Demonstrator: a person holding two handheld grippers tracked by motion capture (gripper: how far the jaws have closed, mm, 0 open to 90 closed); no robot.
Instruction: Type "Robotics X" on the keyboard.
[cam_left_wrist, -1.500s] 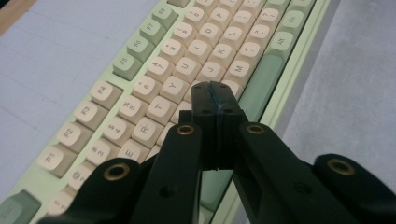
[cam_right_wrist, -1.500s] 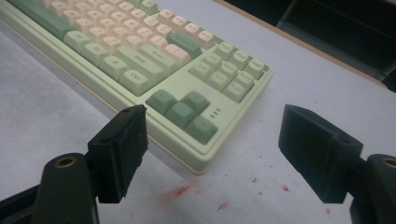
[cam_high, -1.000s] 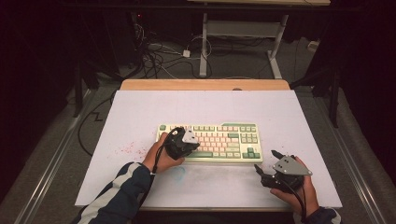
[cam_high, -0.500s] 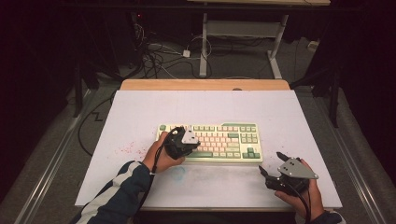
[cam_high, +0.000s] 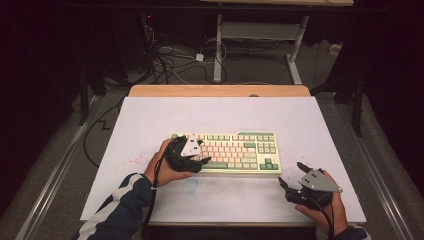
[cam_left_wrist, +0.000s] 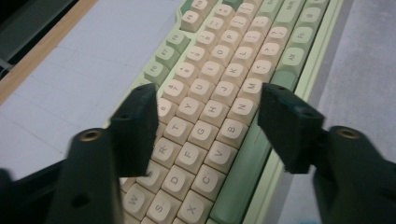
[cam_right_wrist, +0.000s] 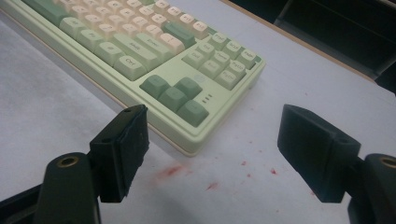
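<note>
The counter (cam_high: 150, 120) carries a white sheet that runs nearly to its left, right and near edges; a bare wooden strip shows along the far edge. Open room is wide on the far half of the sheet and on both sides of the keyboard (cam_high: 240, 150). The near strip in front of the keyboard is narrower, with faint red specks (cam_high: 135, 161) at left and more in the right gripper view beside the keyboard's near right corner. No containers stand on the counter.

The keyboard, pale green with cream and green keys, lies flat near the middle of the sheet, long side running left to right, well clear of every edge.

The left gripper (cam_high: 204, 161) sits over the keyboard's left end, held in the left hand (cam_high: 165, 167). Its jaws have just been opening and now stand wide apart. In the left gripper view they hang above the letter keys (cam_left_wrist: 212, 109), and nothing is gripped between the pads; whether a pad touches a key cannot be told.

The right gripper (cam_high: 290, 175) rests on the sheet near the right, just off the keyboard's near right corner and apart from it, held in the right hand (cam_high: 327, 210). Its jaws stand wide open and empty. In the right gripper view the green arrow keys (cam_right_wrist: 175, 95) lie ahead, between the jaws' line of sight.
</note>
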